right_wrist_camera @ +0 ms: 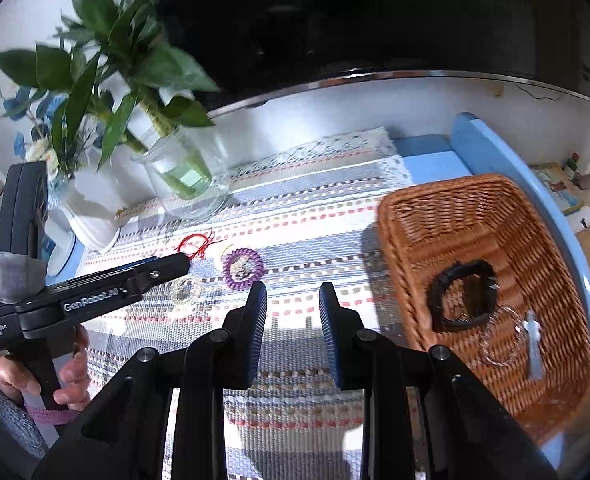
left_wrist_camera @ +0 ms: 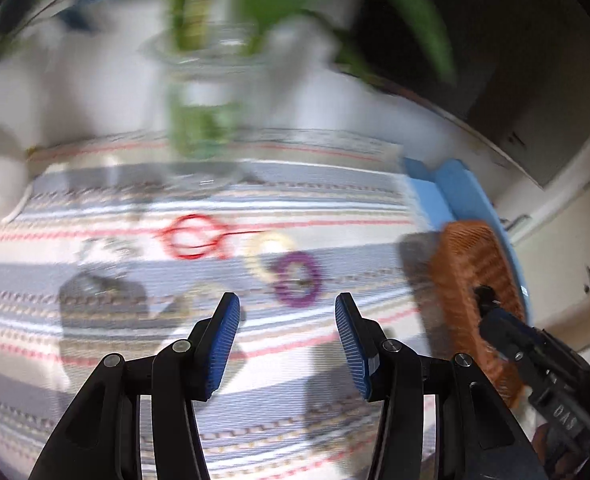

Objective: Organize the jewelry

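On the striped cloth lie a red string bracelet, a cream ring and a purple coil band. My left gripper hovers open just short of the purple band, with nothing between its fingers. In the right wrist view the red string and the purple coil lie ahead of my right gripper, whose jaws stand narrowly apart and empty. The wicker basket to its right holds a black ring, a clear bead bracelet and a pale clip.
A glass jar with green stems and a white vase stand at the cloth's far left. The blue table rim curves behind the basket. A hand holds the left gripper's handle. A dark screen fills the back.
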